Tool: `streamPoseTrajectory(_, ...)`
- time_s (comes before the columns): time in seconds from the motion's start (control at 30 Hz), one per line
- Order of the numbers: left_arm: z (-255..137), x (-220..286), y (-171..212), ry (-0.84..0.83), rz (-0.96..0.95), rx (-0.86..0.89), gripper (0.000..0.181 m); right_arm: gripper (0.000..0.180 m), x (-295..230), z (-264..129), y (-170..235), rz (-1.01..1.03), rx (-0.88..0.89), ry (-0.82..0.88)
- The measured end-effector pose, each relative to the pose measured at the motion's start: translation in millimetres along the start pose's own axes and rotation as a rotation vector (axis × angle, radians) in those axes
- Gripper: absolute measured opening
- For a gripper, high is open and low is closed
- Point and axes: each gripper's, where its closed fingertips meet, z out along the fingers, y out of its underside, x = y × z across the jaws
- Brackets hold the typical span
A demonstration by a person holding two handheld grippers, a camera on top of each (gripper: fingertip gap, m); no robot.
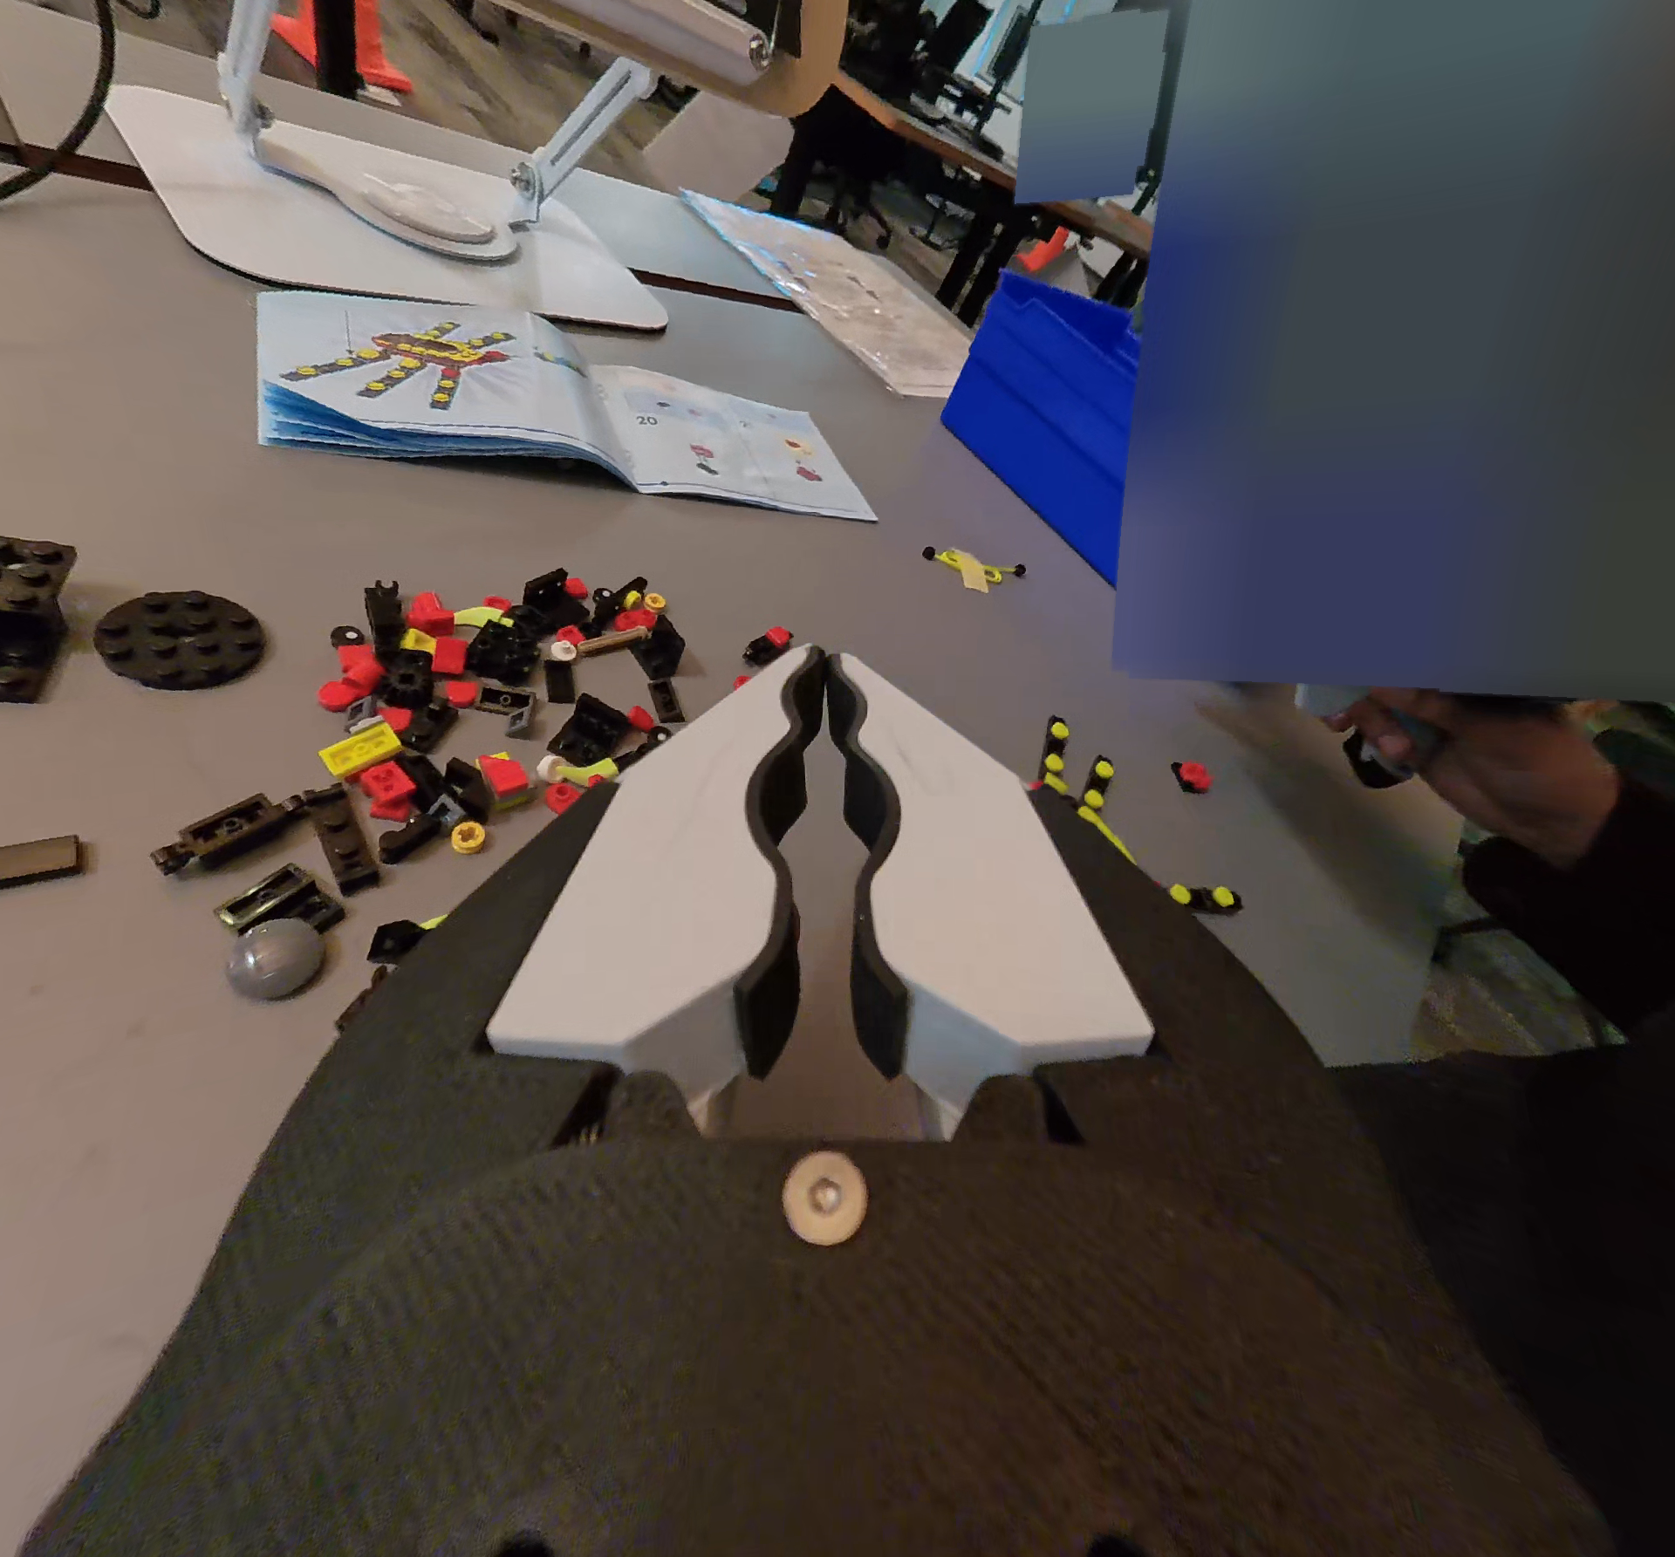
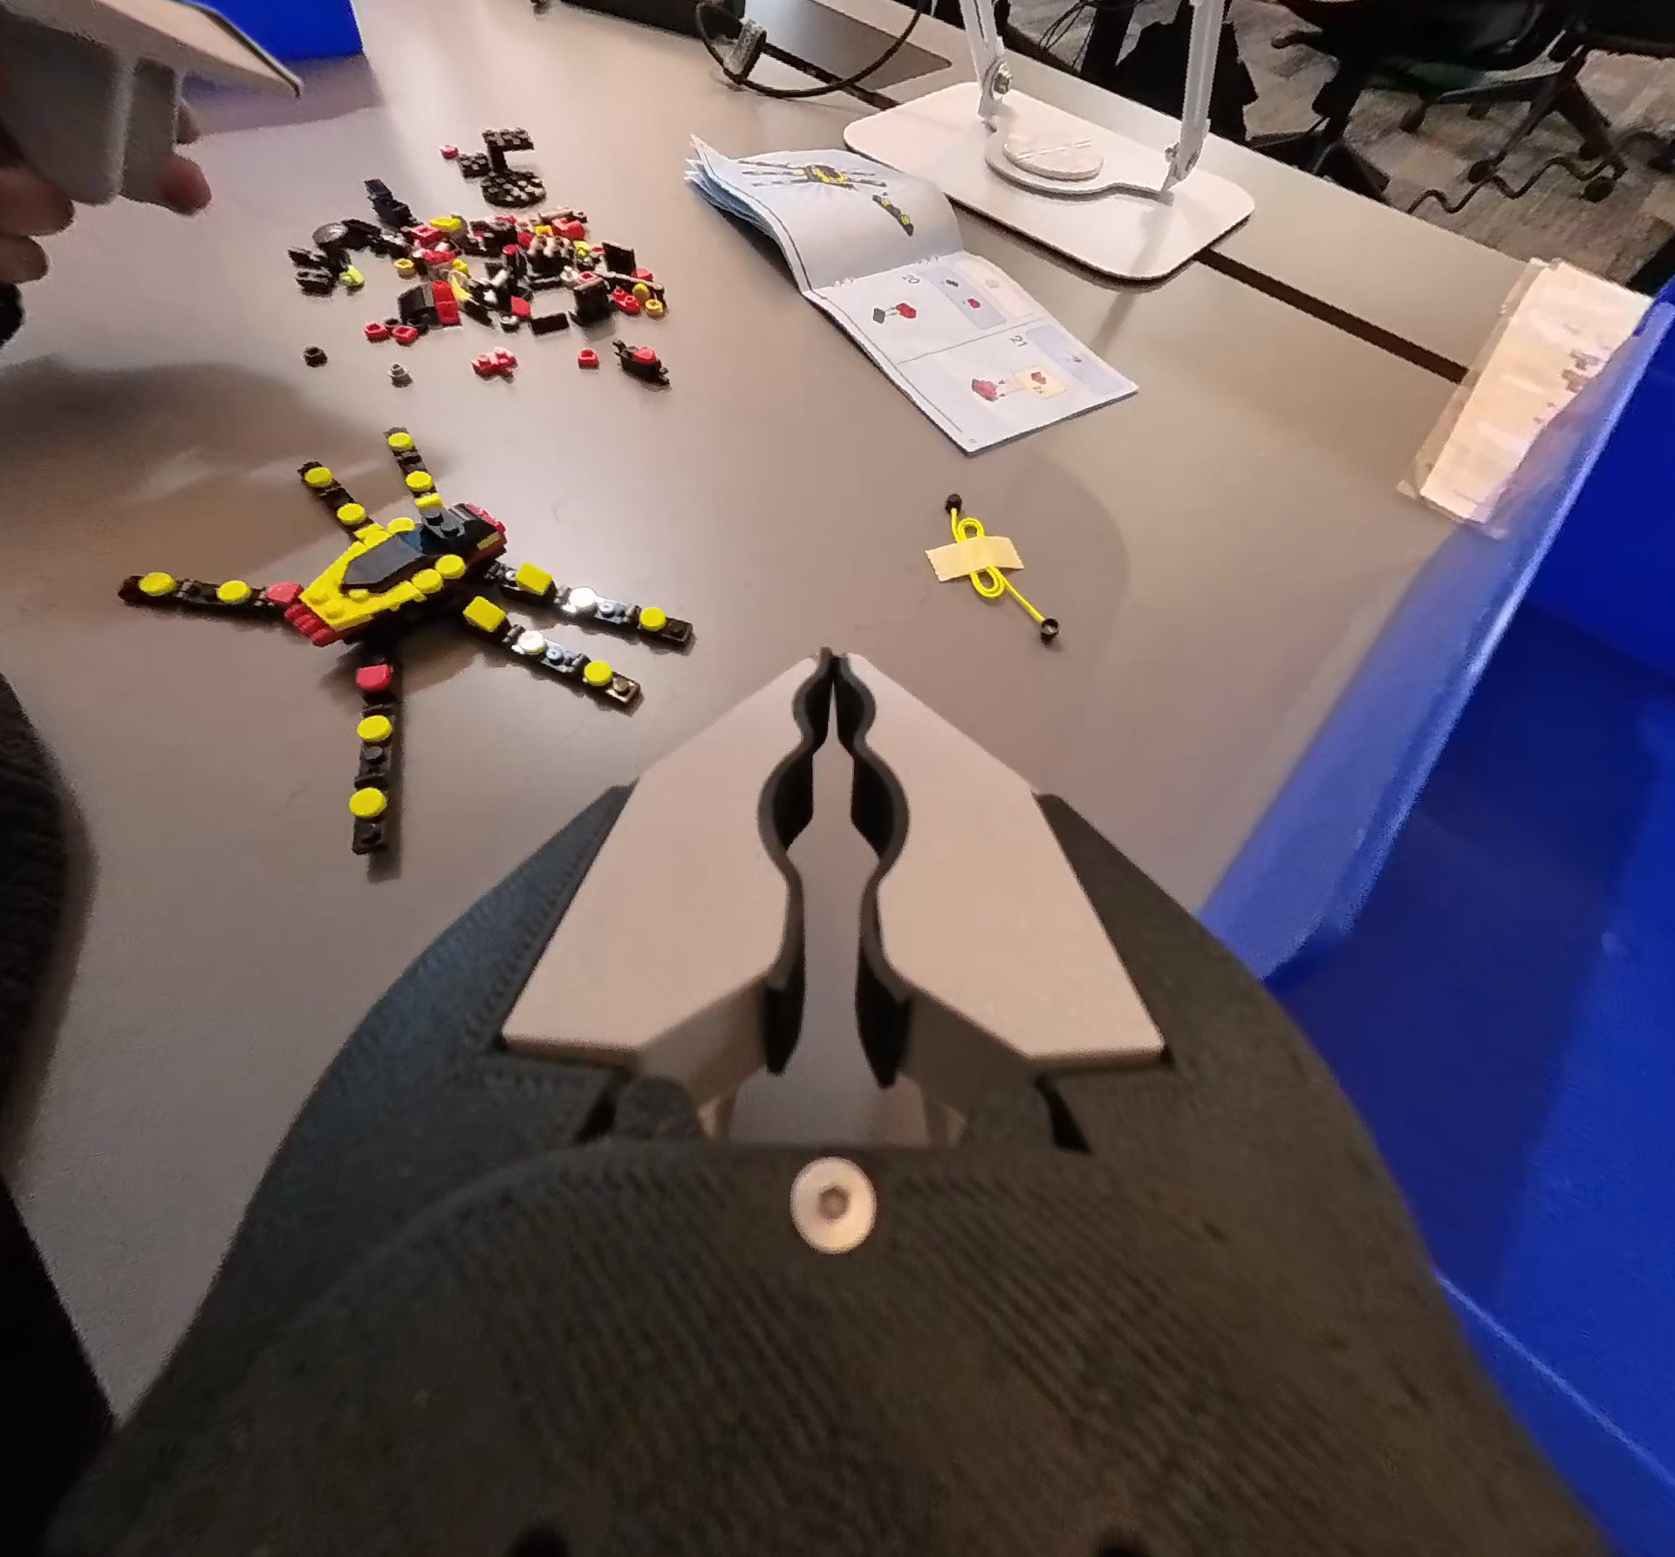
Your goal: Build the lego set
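Note:
A partly built black, yellow and red spider-like model (image 2: pixel 399 580) with several studded legs lies on the grey table, left of my right gripper (image 2: pixel 827 660), which is shut and empty above the table. A pile of loose black, red and yellow pieces (image 2: pixel 489 263) lies beyond it. In the left wrist view the same pile (image 1: pixel 471 716) lies left of my left gripper (image 1: pixel 823 654), shut and empty. Parts of the model's legs (image 1: pixel 1088 788) show to its right; its body is hidden behind the gripper. A yellow string with black ends (image 2: pixel 992 571) lies taped on the table.
An open instruction booklet (image 2: pixel 915 281) lies beyond the pieces, also seen in the left wrist view (image 1: pixel 544 399). A white stand base (image 2: pixel 1051 181) stands behind it. A blue bin (image 2: pixel 1495 879) borders the right. A black round plate (image 1: pixel 179 639) and a grey dome piece (image 1: pixel 275 956) lie left. Left tips to right tips: about 25 cm. The grey dome piece (image 1: pixel 275 956) is closer to my left gripper, around 12 cm from its tips; the right tips are 35 cm off.

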Motion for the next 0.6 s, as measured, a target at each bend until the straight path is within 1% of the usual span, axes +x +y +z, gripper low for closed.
streamPoseTrajectory(0.07,0.3,-2.2,4.0,-0.017,0.011,-0.026,0.0,0.002,-1.7,-0.5,-2.9,0.035,0.02,-0.023)
streamPoseTrajectory(0.1,0.7,-3.1,6.4,-0.024,0.018,-0.04,0.0,0.011,4.5,-1.9,-5.2,0.051,0.035,0.01)
streamPoseTrajectory(0.13,1.1,-4.0,8.5,-0.031,0.025,-0.054,0.0,0.013,11.7,-4.4,-7.6,0.054,0.05,0.049)
streamPoseTrajectory(0.2,2.4,-6.9,13.5,-0.054,0.046,-0.084,0.0,0.01,16.4,-8.1,-9.8,0.06,0.072,0.067)
streamPoseTrajectory(0.27,3.9,-10.6,19.1,-0.082,0.076,-0.116,0.0,0.007,11.6,-6.9,-7.1,0.085,0.058,0.025)
streamPoseTrajectory(0.6,-2.4,-49.6,42.2,-0.28,0.171,-0.285,0.0,0.005,-0.2,0.9,4.5,0.055,-0.016,-0.029)
